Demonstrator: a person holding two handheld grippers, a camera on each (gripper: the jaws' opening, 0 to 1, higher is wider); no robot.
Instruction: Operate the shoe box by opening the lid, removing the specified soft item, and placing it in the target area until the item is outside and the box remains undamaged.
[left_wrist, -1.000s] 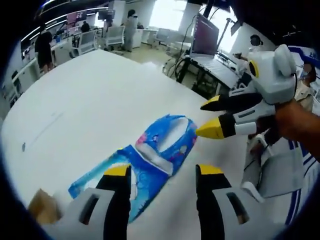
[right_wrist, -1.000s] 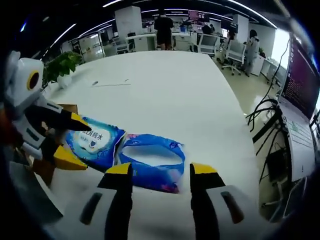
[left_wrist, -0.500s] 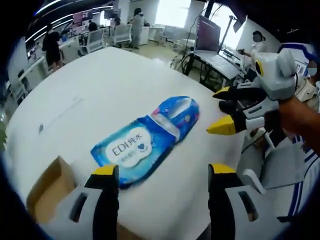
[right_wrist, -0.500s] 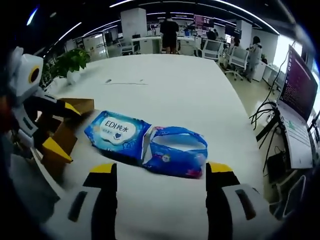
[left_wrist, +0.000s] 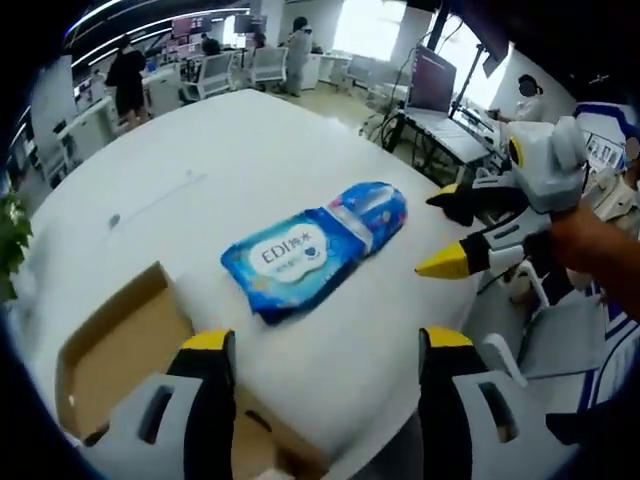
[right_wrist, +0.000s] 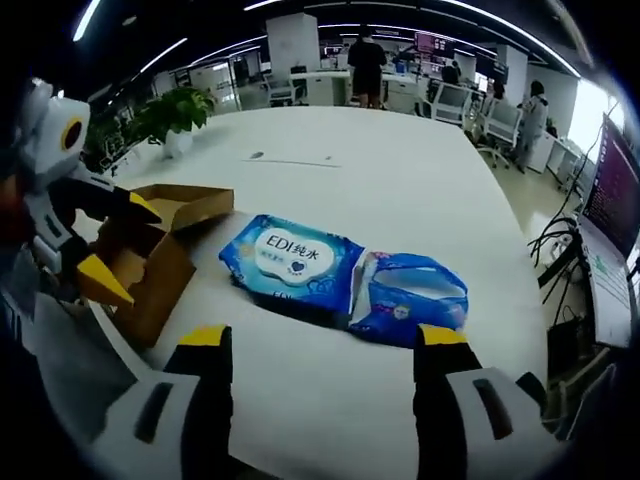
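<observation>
Lying on table (left_wrist: 200, 150) — wipes pack (left_wrist: 310, 252) between open tongs.

Wipes pack (right_wrist: 300, 262) glossy blue plastic film; shoe box (right_wrist: 150, 262) matt brown cardboard; table (left_wrist: 250, 160) smooth white

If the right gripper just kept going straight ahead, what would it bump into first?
Probably the blue wipes pack lying on the white table. It sits straight ahead between the open jaws of the right gripper, though depth is hard to judge.

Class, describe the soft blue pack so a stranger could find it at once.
Start at the big white table. Near its edge stands an open cardboard box; beside it, outside, lies the wipes pack. It is the blue, glossy thing, with a white oval label reading EDI.
</observation>
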